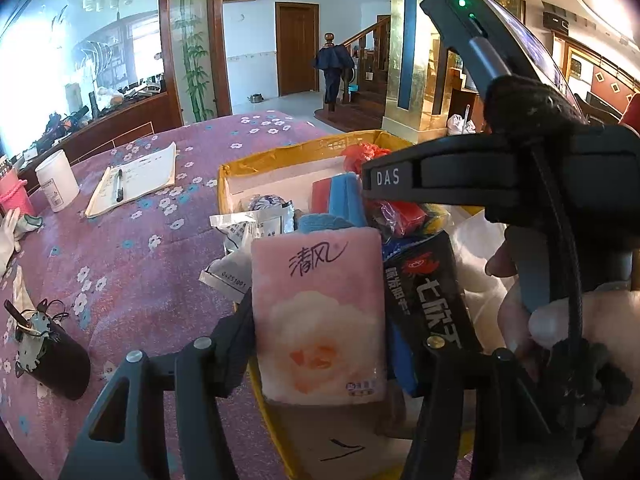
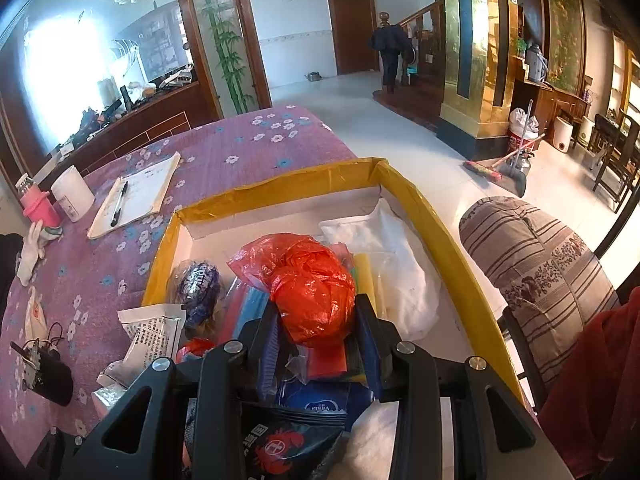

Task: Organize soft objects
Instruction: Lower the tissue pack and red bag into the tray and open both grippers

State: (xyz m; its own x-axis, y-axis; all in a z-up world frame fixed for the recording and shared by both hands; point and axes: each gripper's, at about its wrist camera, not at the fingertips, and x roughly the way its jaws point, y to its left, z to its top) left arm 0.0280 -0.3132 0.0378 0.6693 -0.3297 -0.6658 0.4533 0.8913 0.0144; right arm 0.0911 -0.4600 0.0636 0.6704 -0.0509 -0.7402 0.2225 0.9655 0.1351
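A yellow-rimmed cardboard box [image 2: 424, 216] on the purple floral tablecloth holds several soft items. My left gripper [image 1: 320, 320] is shut on a pink tissue pack [image 1: 320, 312], held upright over the box's near edge, next to a black snack packet [image 1: 432, 304]. My right gripper [image 2: 316, 320] is shut on a crumpled red plastic bag [image 2: 312, 284] over the middle of the box. The right gripper's body [image 1: 480, 180] crosses the left wrist view. White plastic bags [image 2: 396, 264], a blue-and-white ball [image 2: 198, 284] and blue and red sponges [image 1: 340, 196] lie in the box.
On the tablecloth [image 1: 132, 248] lie a notebook with a pen [image 1: 132, 184], a white cup [image 1: 56, 184], a pink bottle [image 2: 38, 204], a black pouch [image 1: 56, 356] and a white sachet [image 2: 152, 332]. A striped cushion [image 2: 536, 272] sits right of the box.
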